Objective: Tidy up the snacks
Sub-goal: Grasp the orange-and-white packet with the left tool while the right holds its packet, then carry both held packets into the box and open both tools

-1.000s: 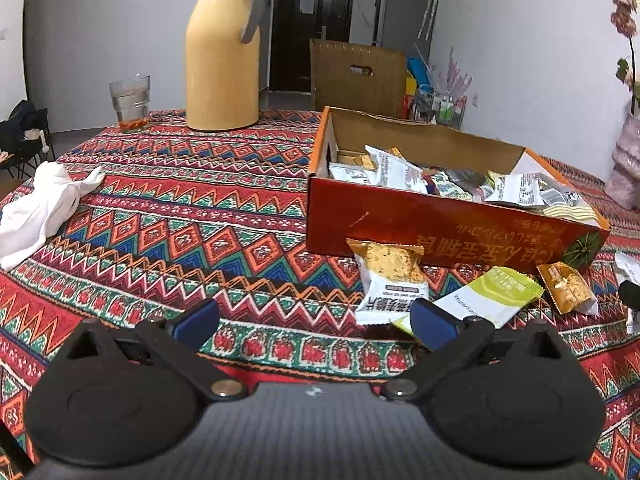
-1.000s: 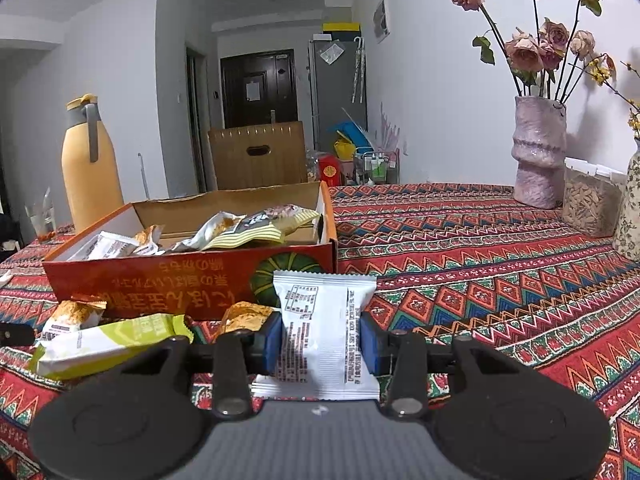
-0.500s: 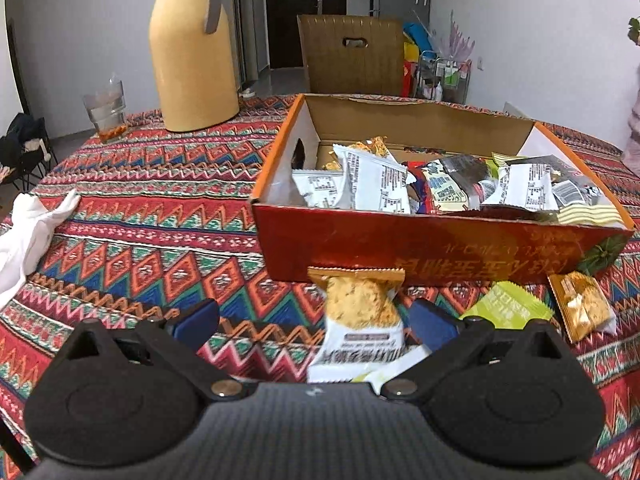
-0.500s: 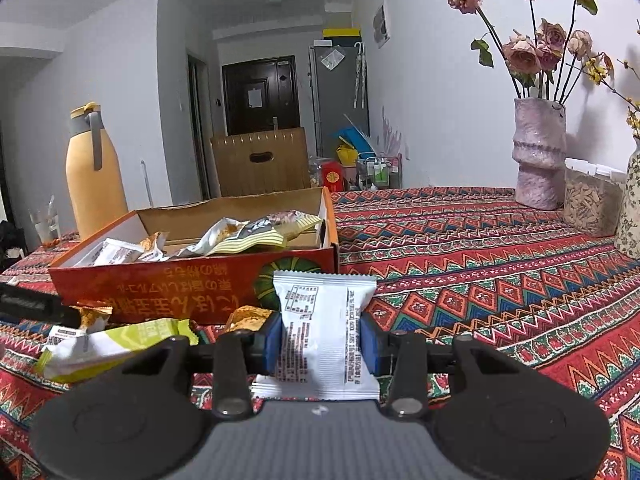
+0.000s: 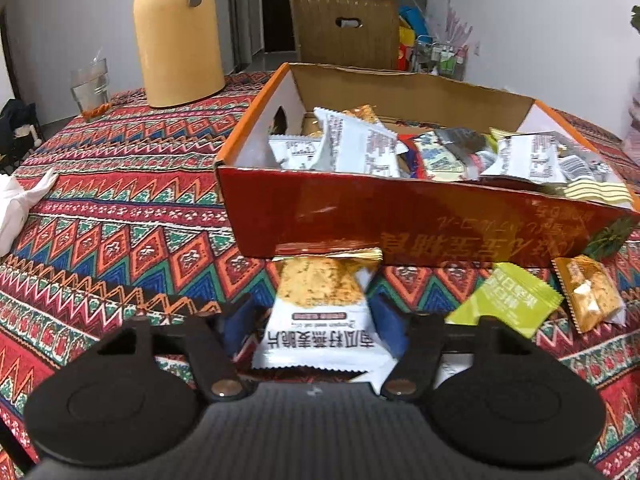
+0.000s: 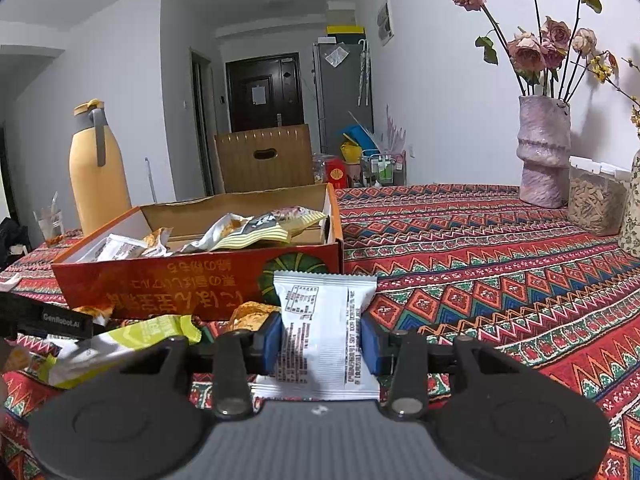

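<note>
An open red cardboard box (image 5: 420, 216) holds several snack packets; it also shows in the right wrist view (image 6: 192, 276). My left gripper (image 5: 316, 320) is shut on a white-and-orange cracker packet (image 5: 320, 308) just in front of the box. A green packet (image 5: 504, 300) and a small orange packet (image 5: 588, 296) lie to its right. My right gripper (image 6: 320, 340) is shut on a white snack packet (image 6: 320, 328) near the box's right front corner. The green packet (image 6: 120, 340) lies to its left.
A yellow thermos (image 5: 176, 36) and a glass (image 5: 90, 84) stand at the table's far left. A white cloth (image 5: 20, 208) lies at the left edge. A pink vase with roses (image 6: 544, 152) and a clear container (image 6: 596, 196) stand at the far right.
My left gripper moved forward and to the right, then closed on the cracker packet in front of the box. My right gripper kept holding the white packet, almost still.
</note>
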`<state>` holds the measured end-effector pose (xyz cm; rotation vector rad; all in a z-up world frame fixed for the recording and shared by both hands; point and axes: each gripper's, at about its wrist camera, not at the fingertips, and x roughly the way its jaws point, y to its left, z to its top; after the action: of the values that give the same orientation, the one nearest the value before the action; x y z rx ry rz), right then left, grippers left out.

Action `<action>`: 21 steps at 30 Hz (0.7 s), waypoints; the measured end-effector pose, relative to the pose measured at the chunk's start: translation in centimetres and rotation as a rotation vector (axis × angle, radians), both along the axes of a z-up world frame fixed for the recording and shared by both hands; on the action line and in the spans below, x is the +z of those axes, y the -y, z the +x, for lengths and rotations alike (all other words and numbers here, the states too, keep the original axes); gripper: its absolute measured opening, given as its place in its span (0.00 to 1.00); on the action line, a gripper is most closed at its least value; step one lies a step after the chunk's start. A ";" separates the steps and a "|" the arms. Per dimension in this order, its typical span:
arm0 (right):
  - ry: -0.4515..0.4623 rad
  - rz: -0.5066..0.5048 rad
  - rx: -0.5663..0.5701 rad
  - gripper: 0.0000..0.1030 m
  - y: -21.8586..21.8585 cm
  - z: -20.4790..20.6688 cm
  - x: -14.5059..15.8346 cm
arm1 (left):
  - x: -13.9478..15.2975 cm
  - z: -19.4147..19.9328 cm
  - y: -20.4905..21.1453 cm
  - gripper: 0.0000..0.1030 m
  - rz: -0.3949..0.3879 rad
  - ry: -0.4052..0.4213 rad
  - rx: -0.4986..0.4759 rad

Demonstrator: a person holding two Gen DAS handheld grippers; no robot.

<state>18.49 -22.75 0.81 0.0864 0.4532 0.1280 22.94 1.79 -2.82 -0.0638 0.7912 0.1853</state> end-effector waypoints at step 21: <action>0.016 -0.004 0.008 0.39 -0.2 -0.2 0.0 | 3.5 -5.1 -0.2 0.45 -0.037 0.217 -0.045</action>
<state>18.32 -22.60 0.81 0.0794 0.4383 0.1358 17.88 1.98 0.67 -0.0998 0.5788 0.1189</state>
